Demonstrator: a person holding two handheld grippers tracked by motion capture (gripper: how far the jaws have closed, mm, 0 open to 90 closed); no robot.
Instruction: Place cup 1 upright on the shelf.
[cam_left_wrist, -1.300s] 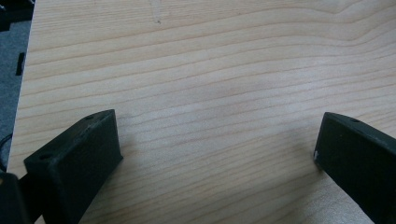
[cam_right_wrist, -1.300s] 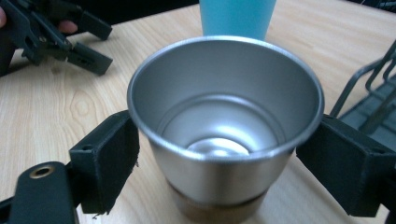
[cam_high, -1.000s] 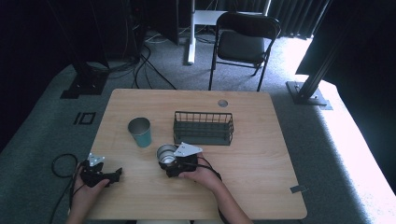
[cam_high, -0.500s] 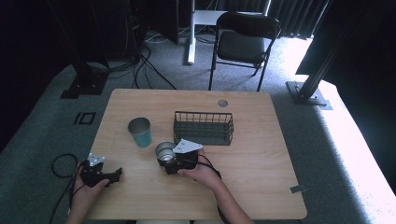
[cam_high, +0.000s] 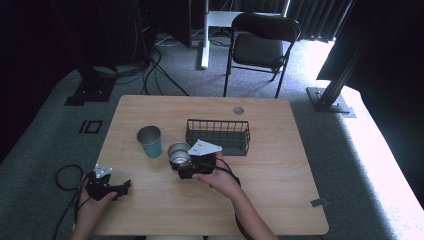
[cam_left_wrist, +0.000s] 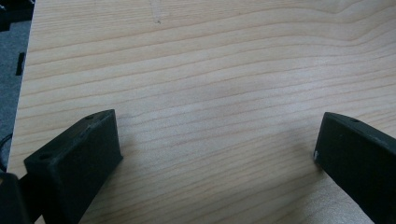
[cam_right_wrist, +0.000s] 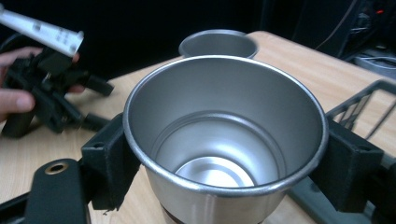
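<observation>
Because the right gripper (cam_right_wrist: 224, 154) clamps the steel cup (cam_right_wrist: 224, 135) only at its rim, beside the teal cup (cam_high: 150, 141) and wire basket (cam_high: 218, 136), a tilt could knock either. Left gripper (cam_left_wrist: 215, 154) fingers rest wide on the surface (cam_left_wrist: 210, 70).

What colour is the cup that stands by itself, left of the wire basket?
Teal outside, with a silvery metal rim and inside. The cup shows best in the high view.
</observation>
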